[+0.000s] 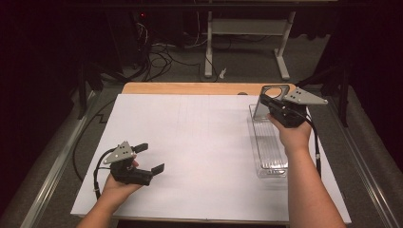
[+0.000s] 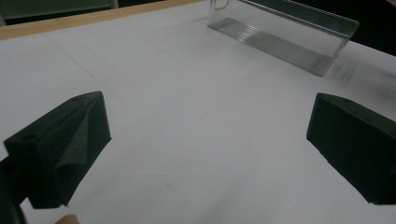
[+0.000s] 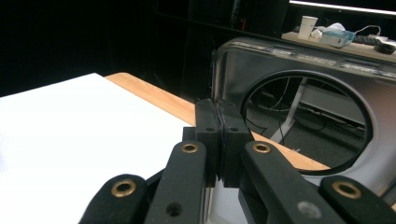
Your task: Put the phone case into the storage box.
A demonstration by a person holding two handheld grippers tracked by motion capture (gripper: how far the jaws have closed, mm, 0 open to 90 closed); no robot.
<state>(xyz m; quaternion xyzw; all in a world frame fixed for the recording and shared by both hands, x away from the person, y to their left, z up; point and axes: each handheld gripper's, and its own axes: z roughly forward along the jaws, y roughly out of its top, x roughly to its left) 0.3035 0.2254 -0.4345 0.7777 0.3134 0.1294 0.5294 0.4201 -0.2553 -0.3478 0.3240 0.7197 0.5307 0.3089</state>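
One clear tray (image 1: 269,151), two tongs.

Overhead view faces forward; gripper views sit low, sharing the clear tray (image 1: 269,142).

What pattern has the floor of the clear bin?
Fine parallel ridges run along the clear bin's floor, best in the left gripper view.

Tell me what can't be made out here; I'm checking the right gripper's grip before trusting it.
- High view: the clamped edge of the clear plastic tray's upright end wall with the round hole hides behind the right gripper.
- Right gripper view: the wall's right and lower parts are cut off by the frame.
- Left gripper view: the tray's far end is cut off; the open left gripper holds nothing.
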